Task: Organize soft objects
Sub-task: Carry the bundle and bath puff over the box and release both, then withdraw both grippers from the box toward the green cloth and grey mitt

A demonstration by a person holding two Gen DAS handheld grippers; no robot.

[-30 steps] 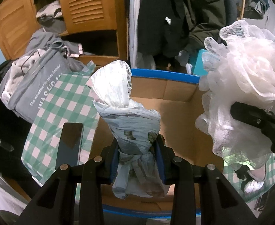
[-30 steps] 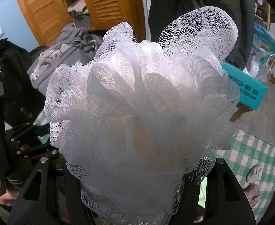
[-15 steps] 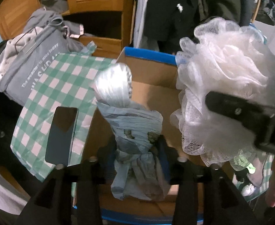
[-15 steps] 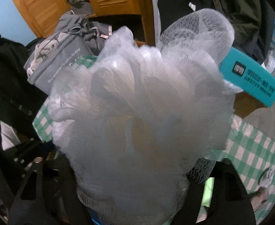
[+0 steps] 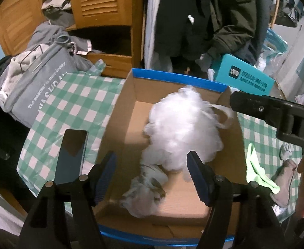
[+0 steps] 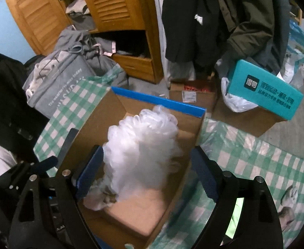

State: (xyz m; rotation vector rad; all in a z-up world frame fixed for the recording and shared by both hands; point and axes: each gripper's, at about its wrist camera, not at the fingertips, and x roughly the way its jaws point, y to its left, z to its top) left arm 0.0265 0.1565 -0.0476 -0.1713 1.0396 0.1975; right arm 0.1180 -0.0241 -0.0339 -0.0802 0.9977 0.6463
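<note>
Both tools hang over an open cardboard box (image 5: 120, 124) with a blue rim, sitting on a green-and-white checked cloth (image 5: 68, 108). Left gripper (image 5: 152, 176) has its blue-padded fingers spread wide, nothing between them. Right gripper (image 6: 147, 172) likewise apart and holding nothing.

White mesh bath pouf (image 5: 183, 128) is inside the box, blurred, so can't tell if it is resting on the floor of the box or not quite there. Knotted plastic bag bundle (image 5: 145, 191) lies in the box too, near corner, just beside or under the pouf.

On the cloth: a dark phone (image 5: 71, 153) left of the box, a lime-green cloth (image 5: 257, 172) and a small grey soft item (image 5: 284, 180) to the right.

Room is cluttered. Grey tote bag (image 5: 42, 83) with white lettering, stuffed with clothes, at the cloth's far left edge. Wooden louvred wardrobe (image 5: 102, 0) behind, clothes spilling from its shelf. Dark coats (image 5: 203, 14) hang at centre. Teal box (image 6: 266, 89) with white print sits on brown cartons at right, beside a white plastic bag (image 6: 237, 101). Blue wall at far left.
</note>
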